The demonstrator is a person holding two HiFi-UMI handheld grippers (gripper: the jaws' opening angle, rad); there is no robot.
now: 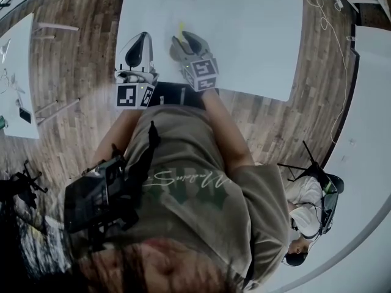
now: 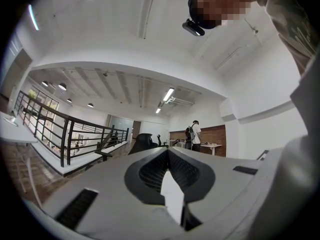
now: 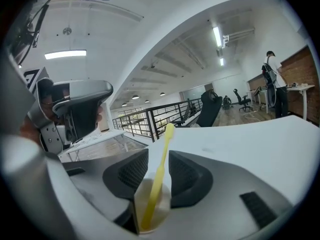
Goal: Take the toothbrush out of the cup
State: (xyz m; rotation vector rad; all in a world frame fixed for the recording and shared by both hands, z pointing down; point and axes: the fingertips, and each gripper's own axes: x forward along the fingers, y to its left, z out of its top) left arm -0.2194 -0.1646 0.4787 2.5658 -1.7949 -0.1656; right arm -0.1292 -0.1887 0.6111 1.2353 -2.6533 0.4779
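A yellow toothbrush (image 3: 159,179) stands slanted in a pale translucent cup (image 3: 150,211). The cup sits deep between the jaws of my right gripper (image 3: 159,151), whose pads close against its sides. From the head view only the toothbrush's yellow tip (image 1: 181,28) shows, just past the right gripper (image 1: 184,40), over the near part of the white table (image 1: 244,29). My left gripper (image 1: 143,38) hangs close by on the left, its tips together and nothing in them. It is level in the left gripper view (image 2: 168,151) and also shows at the left of the right gripper view (image 3: 75,109).
The white table's near edge (image 1: 250,93) runs just in front of the person. Wood floor lies on both sides. Another white table (image 1: 18,78) stands far left. A seated person (image 1: 305,224) and a black chair are at lower right. A black railing (image 2: 65,134) lies beyond.
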